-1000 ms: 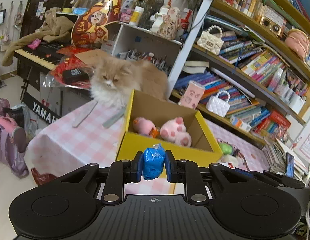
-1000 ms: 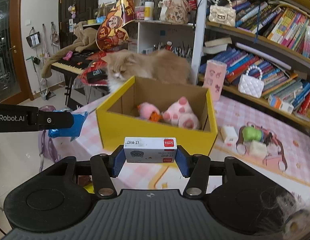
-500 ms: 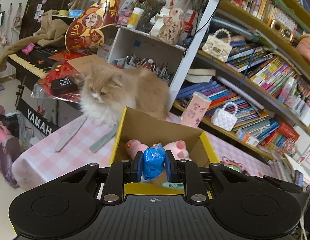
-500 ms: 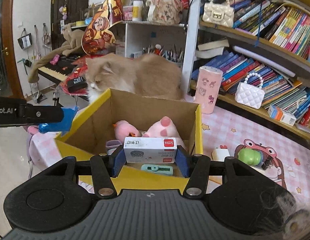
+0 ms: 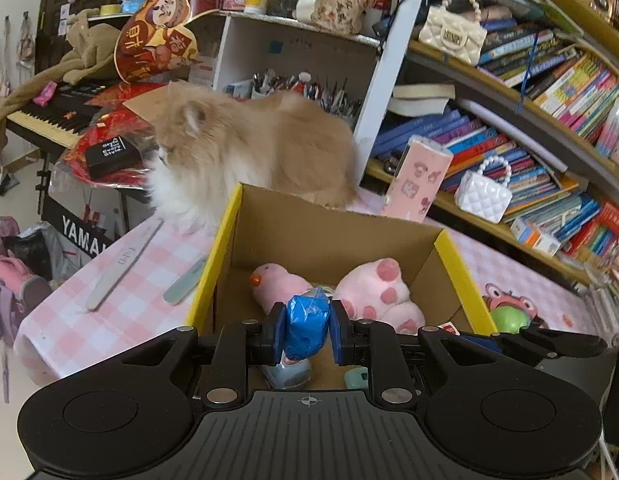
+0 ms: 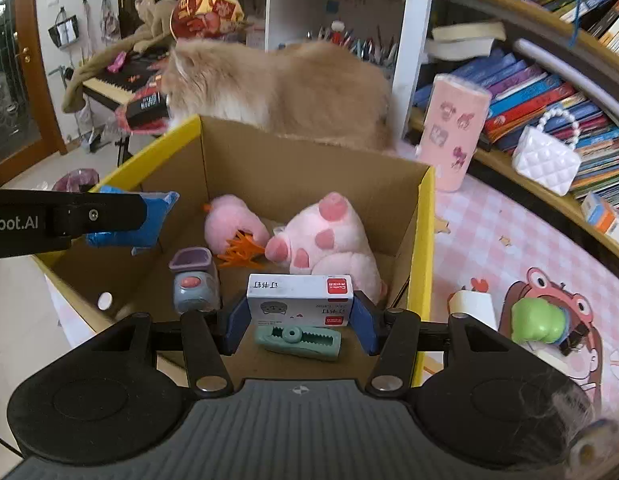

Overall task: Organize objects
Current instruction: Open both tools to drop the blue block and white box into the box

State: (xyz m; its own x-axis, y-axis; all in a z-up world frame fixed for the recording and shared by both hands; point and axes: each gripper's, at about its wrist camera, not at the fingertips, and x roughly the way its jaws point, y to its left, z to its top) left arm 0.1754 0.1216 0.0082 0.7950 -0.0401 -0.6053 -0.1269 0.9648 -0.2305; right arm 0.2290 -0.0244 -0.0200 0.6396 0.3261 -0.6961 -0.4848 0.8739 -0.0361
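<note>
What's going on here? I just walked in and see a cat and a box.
A person is tidying small things into the yellow box. The left hand-held gripper holds a blue packet and the right hand-held gripper a white staple box, both over the open box. A cat sits behind it.

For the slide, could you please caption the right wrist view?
Right gripper holds a staple box over the yellow carton of toys, cat behind.
</note>
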